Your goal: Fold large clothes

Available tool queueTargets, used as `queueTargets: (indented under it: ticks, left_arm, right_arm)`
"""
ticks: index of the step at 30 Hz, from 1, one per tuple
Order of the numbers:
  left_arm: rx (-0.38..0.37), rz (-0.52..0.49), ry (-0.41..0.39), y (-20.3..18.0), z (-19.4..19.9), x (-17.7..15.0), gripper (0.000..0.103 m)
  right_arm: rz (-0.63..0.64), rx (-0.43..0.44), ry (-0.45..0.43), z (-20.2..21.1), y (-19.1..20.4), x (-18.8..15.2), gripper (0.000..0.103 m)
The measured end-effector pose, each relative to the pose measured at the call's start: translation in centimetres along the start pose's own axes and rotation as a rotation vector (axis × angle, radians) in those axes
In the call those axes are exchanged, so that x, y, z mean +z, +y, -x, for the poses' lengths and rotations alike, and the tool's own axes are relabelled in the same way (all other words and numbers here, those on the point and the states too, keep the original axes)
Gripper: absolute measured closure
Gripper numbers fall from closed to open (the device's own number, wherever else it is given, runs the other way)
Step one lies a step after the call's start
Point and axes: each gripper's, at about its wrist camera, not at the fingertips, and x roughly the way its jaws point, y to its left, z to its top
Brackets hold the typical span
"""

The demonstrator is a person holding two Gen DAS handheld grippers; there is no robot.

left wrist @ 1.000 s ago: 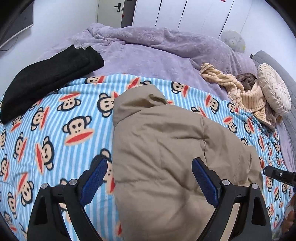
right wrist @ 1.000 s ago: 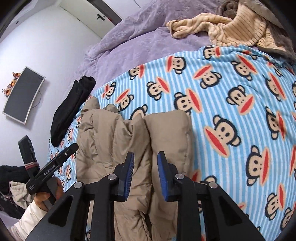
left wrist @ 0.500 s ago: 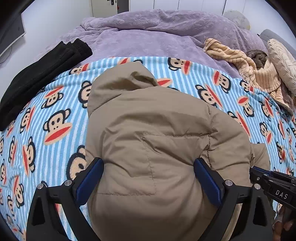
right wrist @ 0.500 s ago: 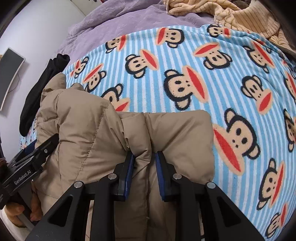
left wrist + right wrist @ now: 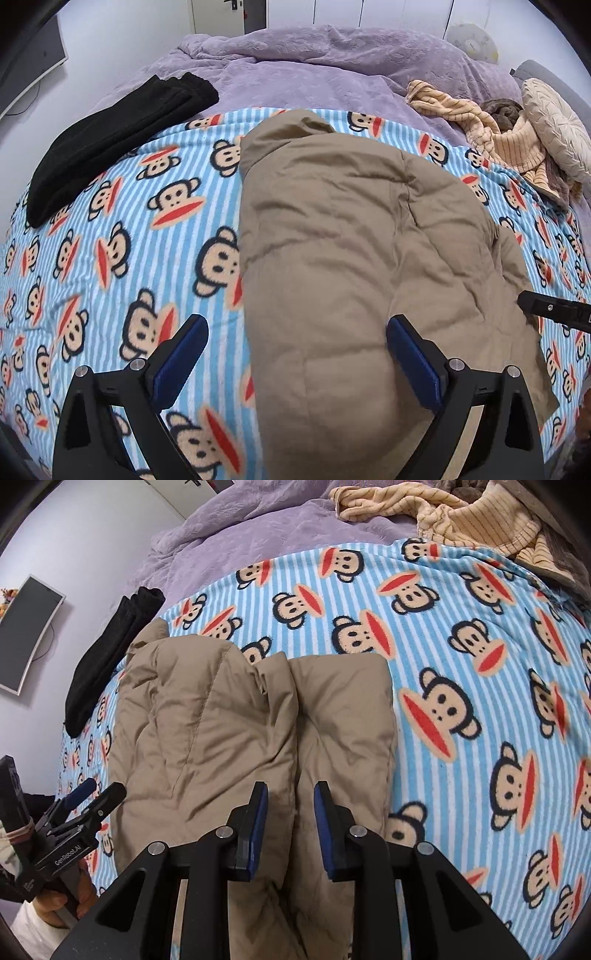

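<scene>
The left wrist view showed the puffy tan jacket (image 5: 351, 258) as one big folded lump filling the middle and lower right of the frame. A round cream pillow (image 5: 554, 125) at the upper right showed only in this view. The right wrist view showed what the other did not: two padded parts of the jacket (image 5: 258, 731) lay side by side with a deep crease between them, and a hand (image 5: 59, 897) in the lower left held the left gripper (image 5: 92, 794).

The jacket ran long from the bottom of each frame up toward the middle, with its hood end pointing to the far side of the bed.

The left gripper (image 5: 295, 354) had its jaws wide apart, above the jacket's near end. The right gripper (image 5: 290, 827) had its jaws a little apart, gripping nothing.

The jacket lay on a blue striped monkey blanket (image 5: 110, 240). A folded black garment (image 5: 118, 136) sat at the upper left, a purple quilt (image 5: 314, 62) behind, and a striped beige cloth (image 5: 491, 136) at the upper right. A dark screen (image 5: 26, 635) hung on the wall.
</scene>
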Motion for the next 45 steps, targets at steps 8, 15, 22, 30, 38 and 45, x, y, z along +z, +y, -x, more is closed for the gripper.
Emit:
queueTargets:
  ticks: [8,15,22,30,38,45]
  left_arm:
    - [0.009,0.049,0.06,0.8,1.0,-5.2,0.004]
    - [0.022,0.022,0.073,0.1,0.6,-5.7,0.004]
    - [-0.008,0.019,0.095,0.3,0.5,-5.7,0.004]
    - [-0.04,0.018,0.114,0.8,0.5,-5.7,0.004]
    - [-0.039,-0.01,0.132,0.6,2.0,-5.5,0.004]
    - [-0.014,-0.021,0.123,-0.2,4.3,-6.6,0.004]
  right_arm:
    - [0.025,0.021,-0.028,3.9,1.5,-5.5,0.075]
    - [0.02,-0.078,0.071,0.8,1.5,-7.6,0.075]
    - [-0.029,-0.111,0.11,-0.5,1.1,-8.1,0.075]
    - [-0.063,-0.153,0.094,0.2,2.0,-8.5,0.073]
    - [-0.08,-0.153,0.075,1.8,2.8,-9.1,0.067]
    - [-0.049,-0.123,0.071,3.5,3.1,-9.6,0.062]
